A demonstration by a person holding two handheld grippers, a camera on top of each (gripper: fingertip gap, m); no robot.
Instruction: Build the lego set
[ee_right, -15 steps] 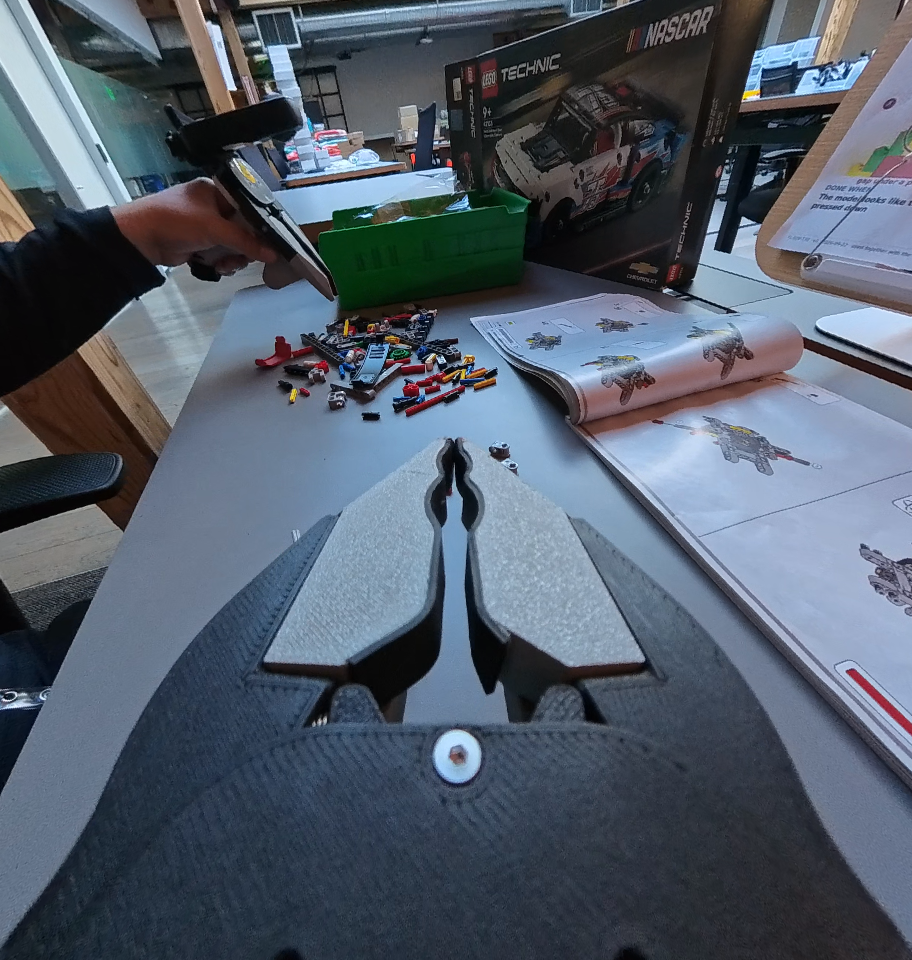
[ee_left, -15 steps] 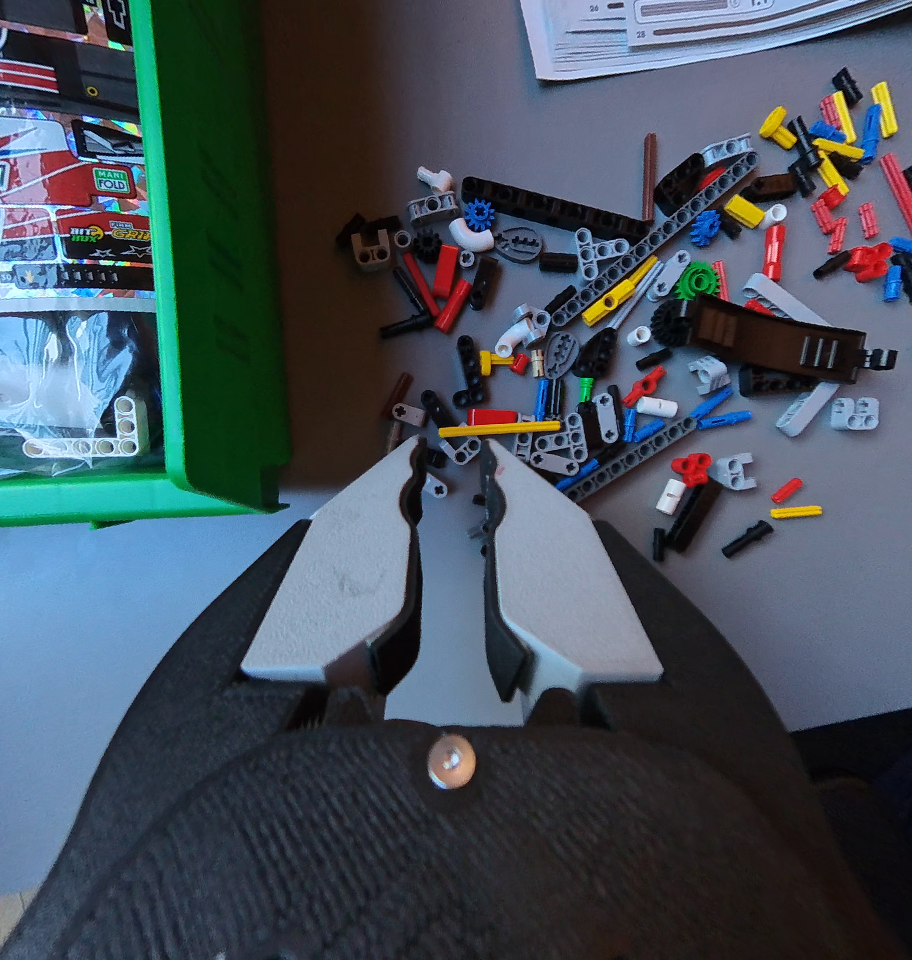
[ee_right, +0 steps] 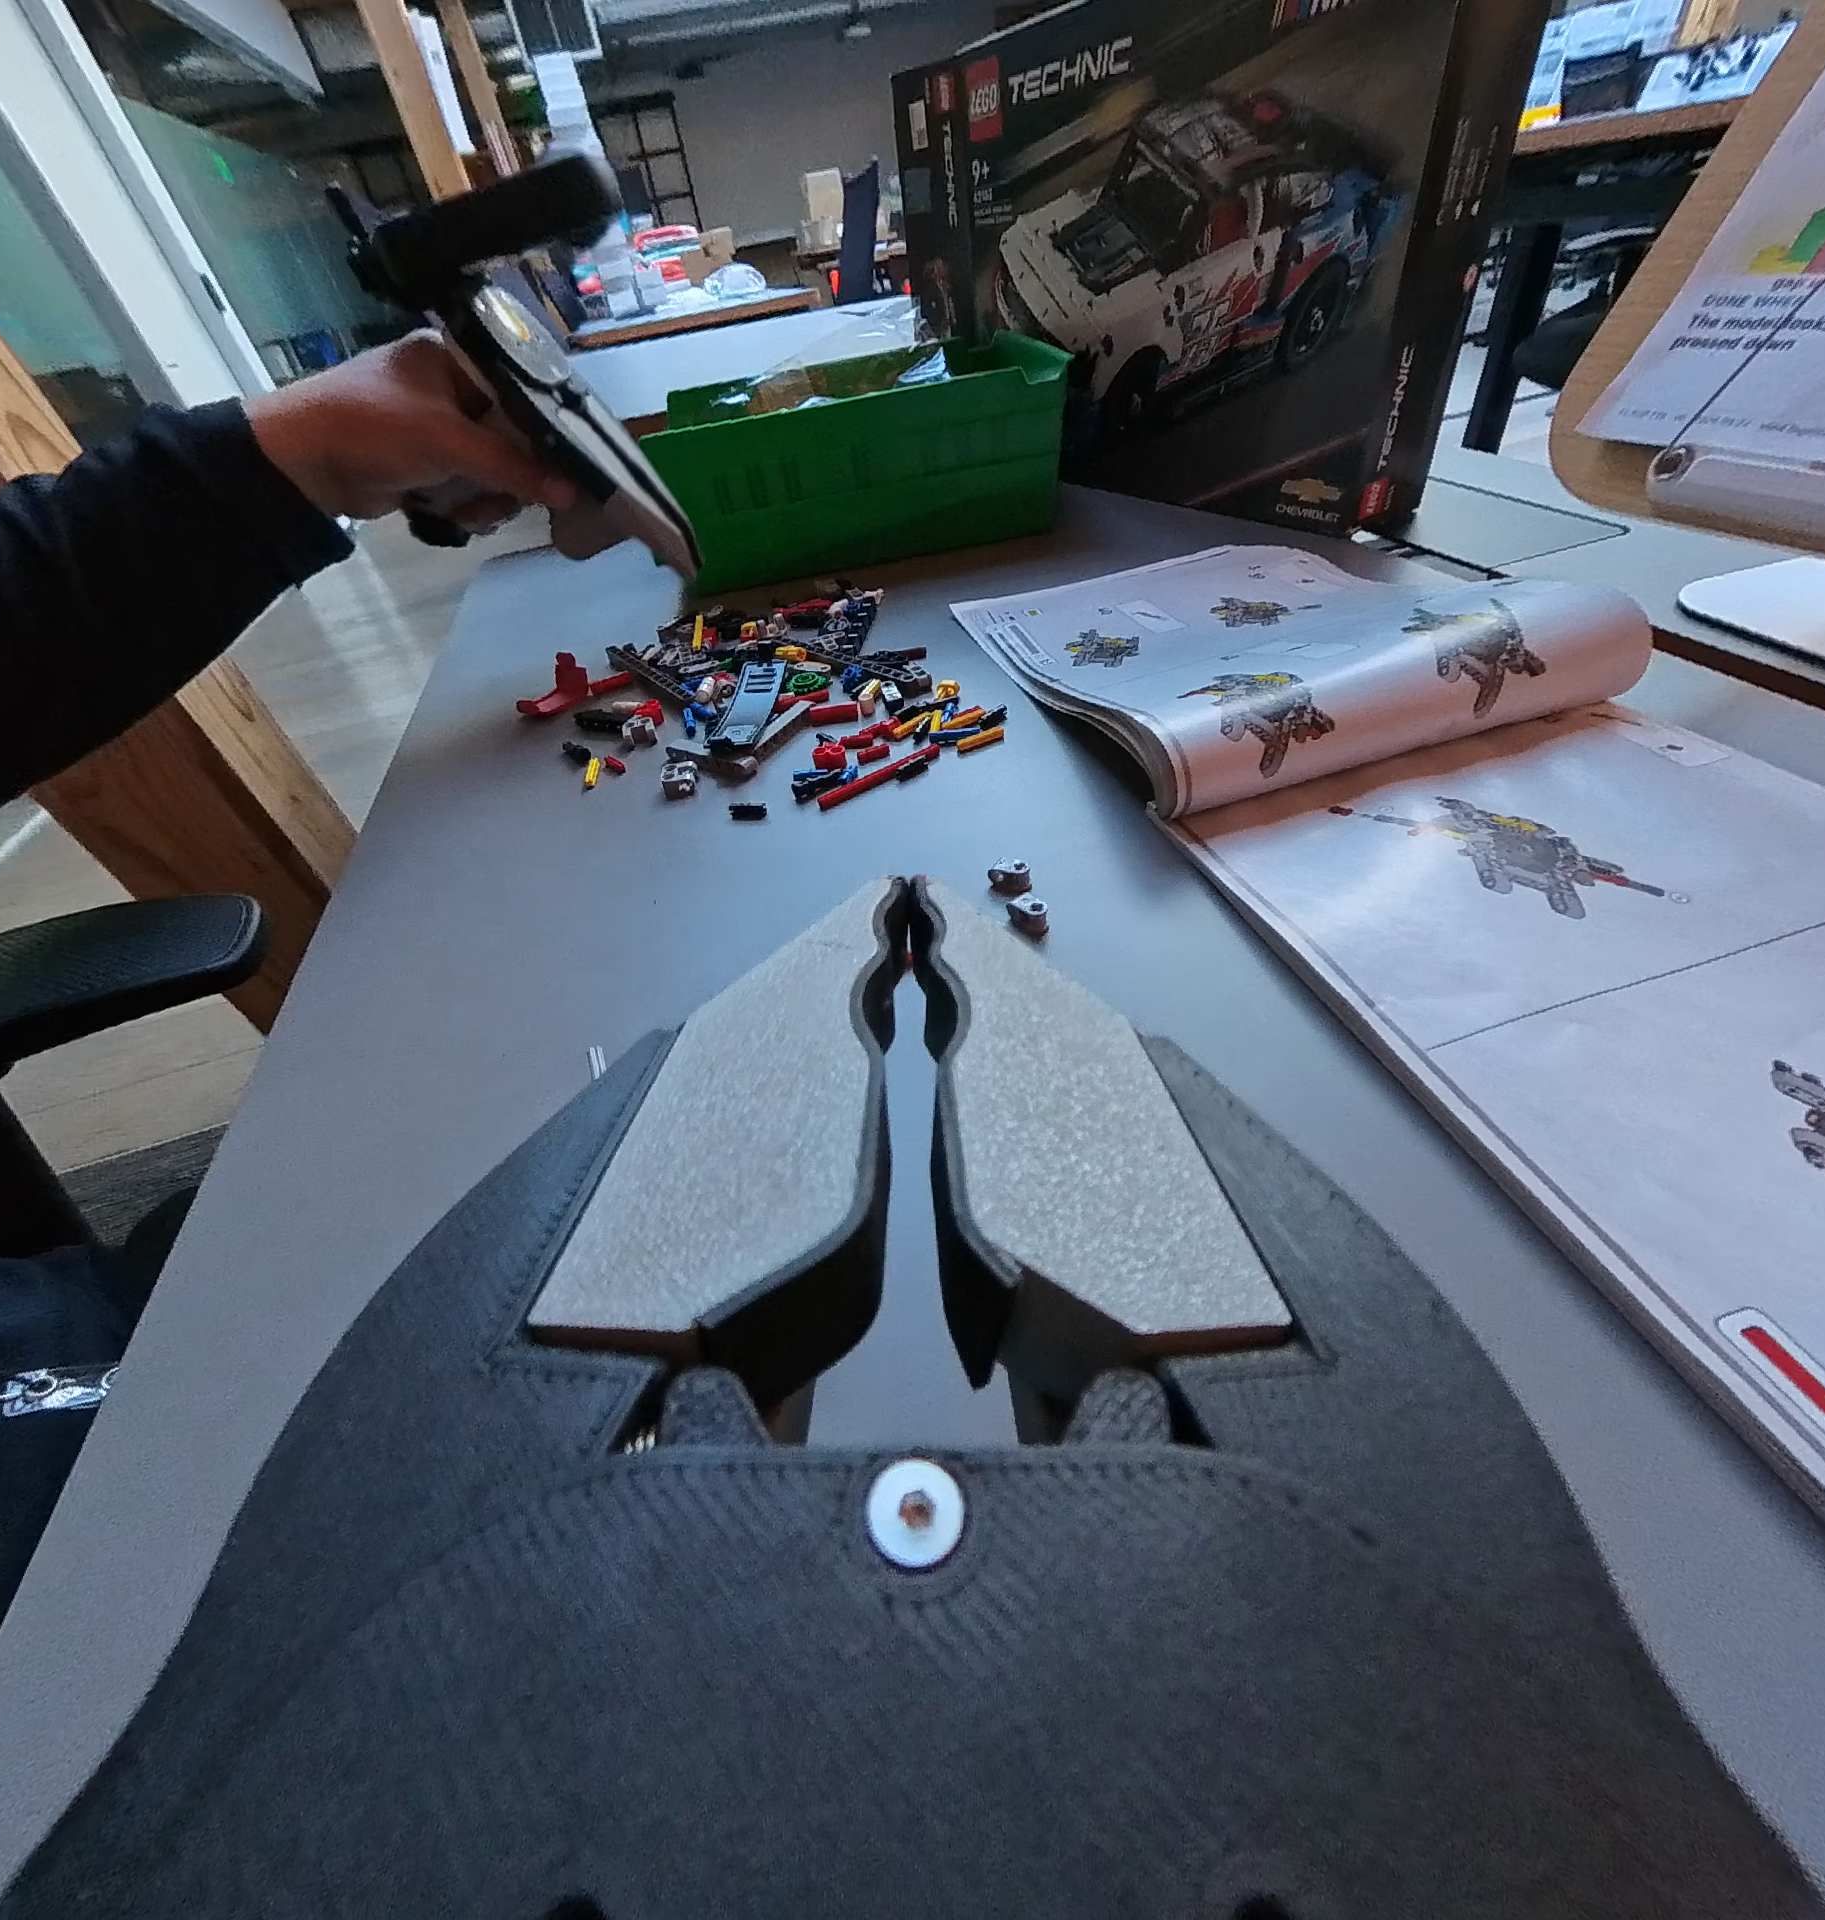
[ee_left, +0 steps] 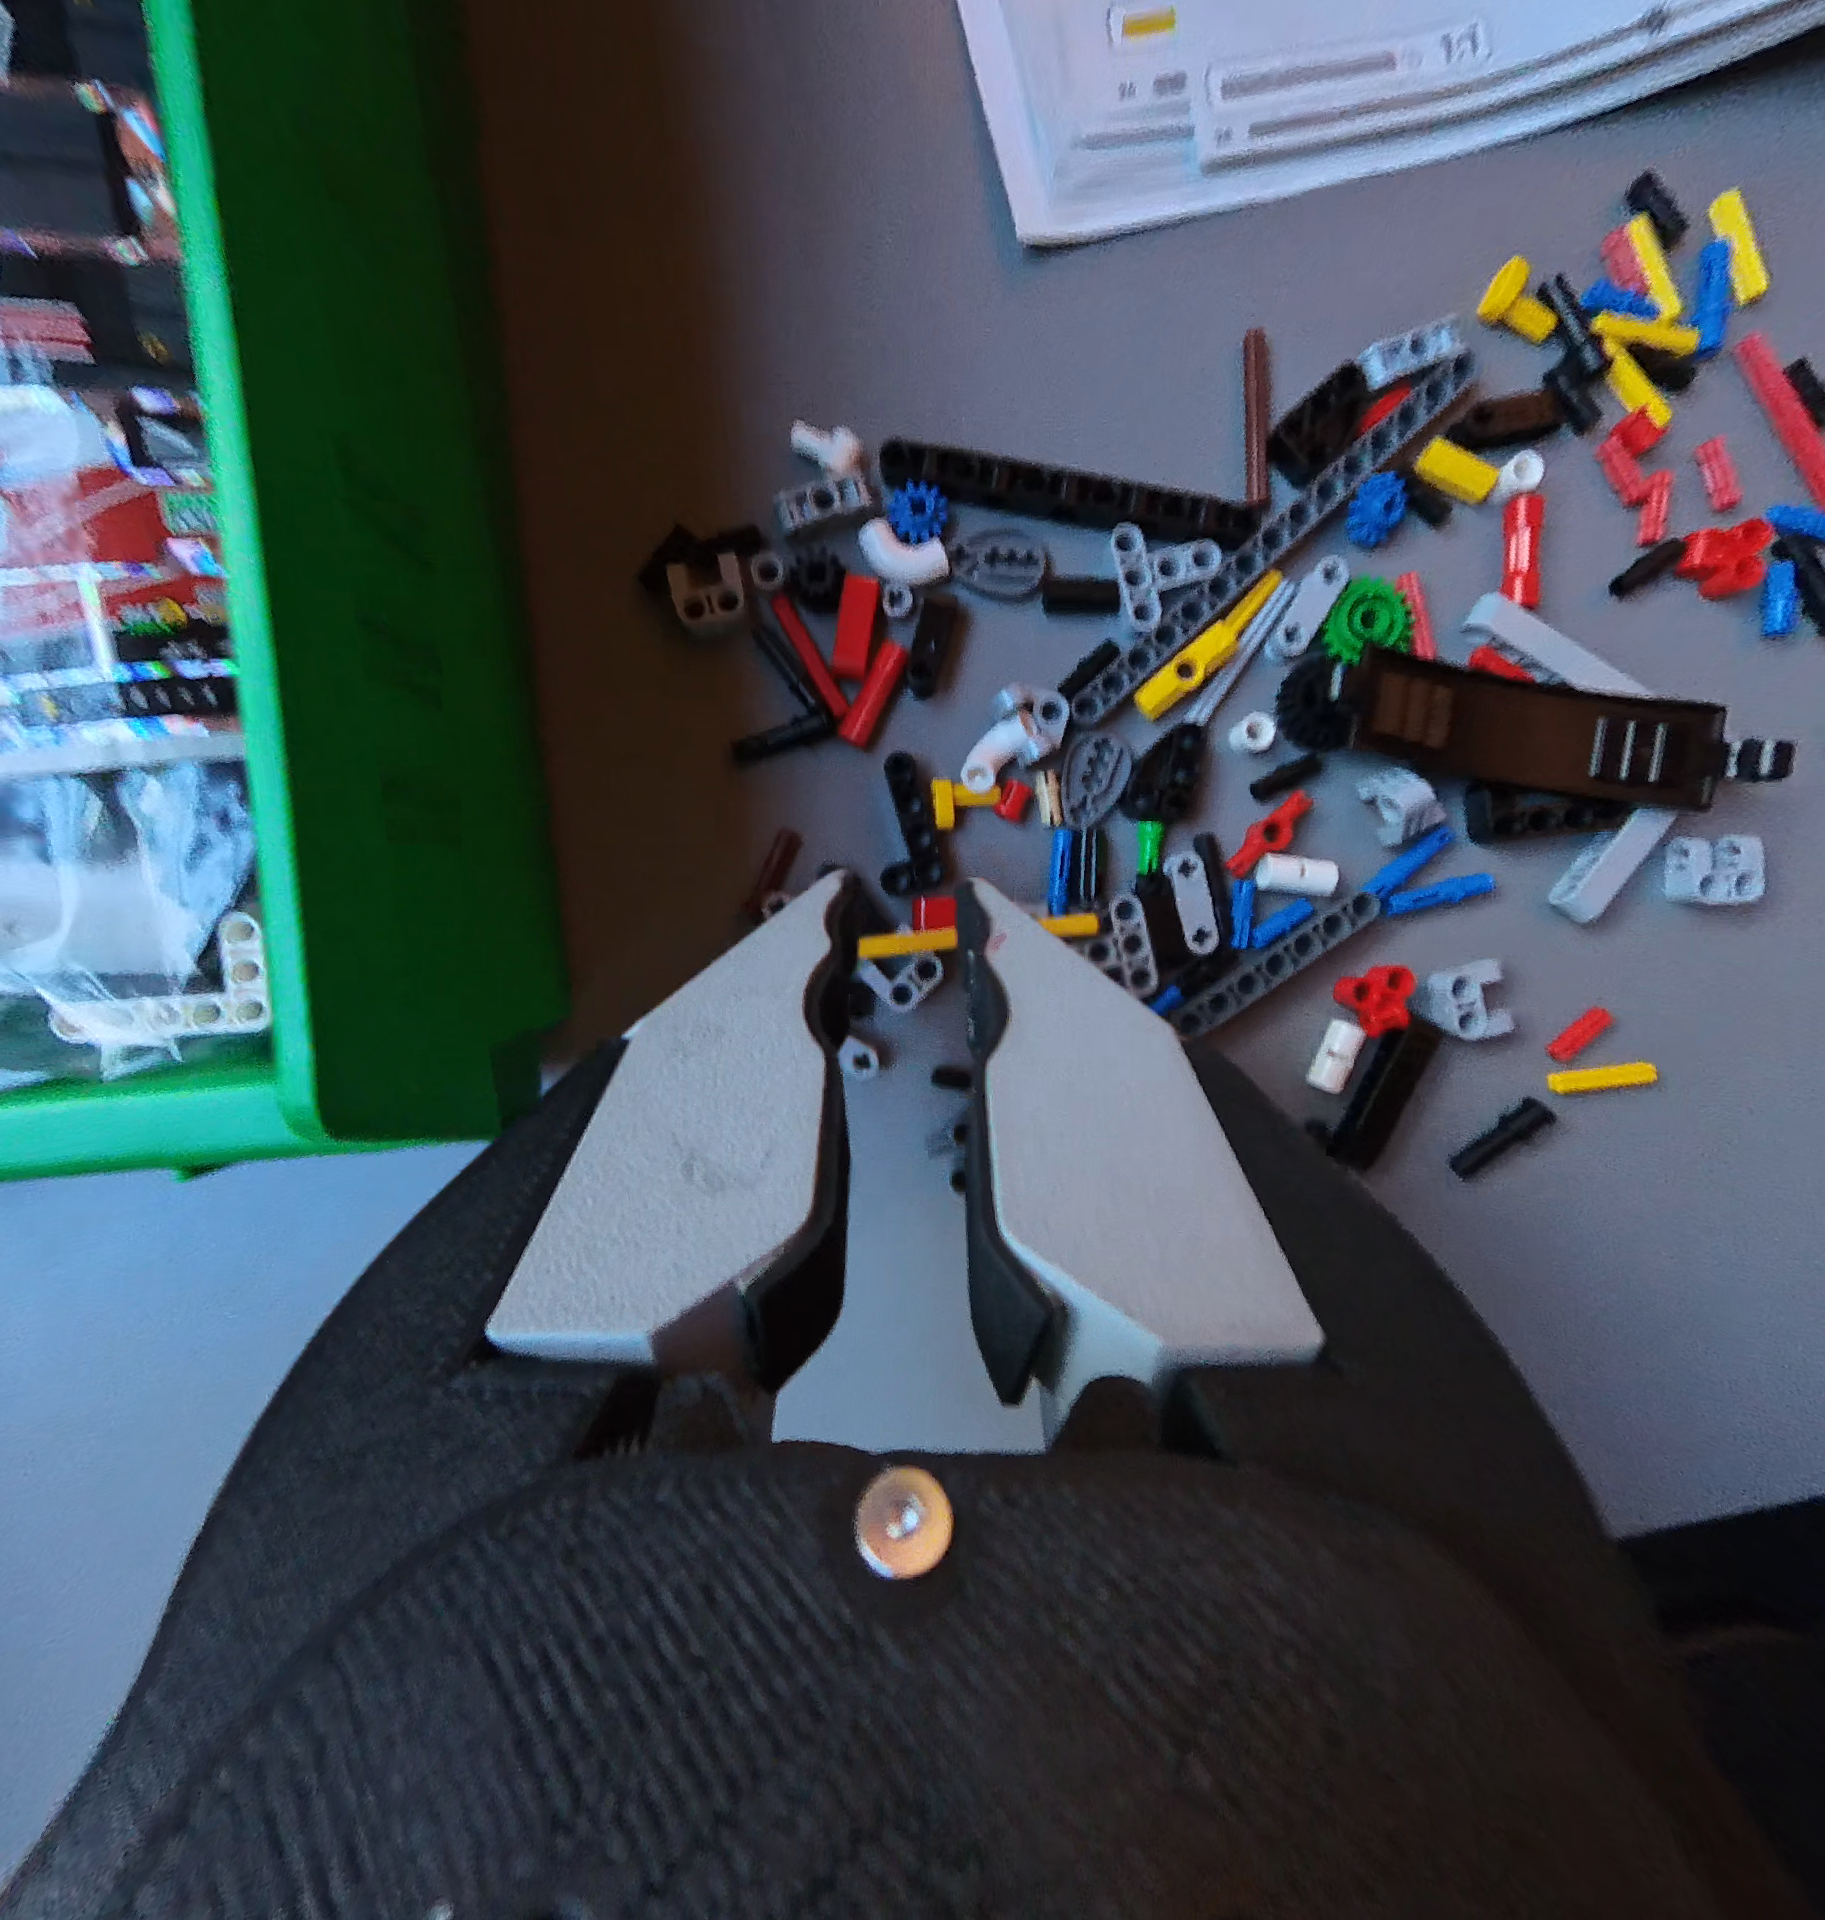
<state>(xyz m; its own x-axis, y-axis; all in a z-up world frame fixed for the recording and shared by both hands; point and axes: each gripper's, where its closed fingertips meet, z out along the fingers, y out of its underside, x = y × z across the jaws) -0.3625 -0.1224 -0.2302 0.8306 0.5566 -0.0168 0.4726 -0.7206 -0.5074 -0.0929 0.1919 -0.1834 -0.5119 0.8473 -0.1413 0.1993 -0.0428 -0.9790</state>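
Observation:
My left gripper (ee_left: 903, 888) is open with a narrow gap and hovers over the near edge of a pile of small plastic building parts (ee_left: 1199, 675) on the grey table (ee_left: 783, 260). A yellow axle (ee_left: 903, 942) and a small red piece (ee_left: 932, 912) lie on the table below its fingertips, and nothing is pinched. The right wrist view shows the left gripper (ee_right: 684, 556) in a hand, raised above the pile (ee_right: 773, 686) beside the green bin (ee_right: 856, 468). My right gripper (ee_right: 908, 883) is shut, low over the table, next to two small grey pieces (ee_right: 1010, 876).
The green bin (ee_left: 368, 623) holds plastic bags of parts and stands left of the pile. An open instruction booklet (ee_right: 1355, 675) lies to the right. A large black toy-car box (ee_right: 1199, 239) stands behind the bin. A chair armrest (ee_right: 108, 956) is at the table's left. Spacing between my two grippers at the tips: around 40 centimeters.
My left gripper has moved slightly forward over the pile, so the yellow axle now shows between its fingertips. Its jaws have narrowed slightly. My right gripper has stayed still and shut.

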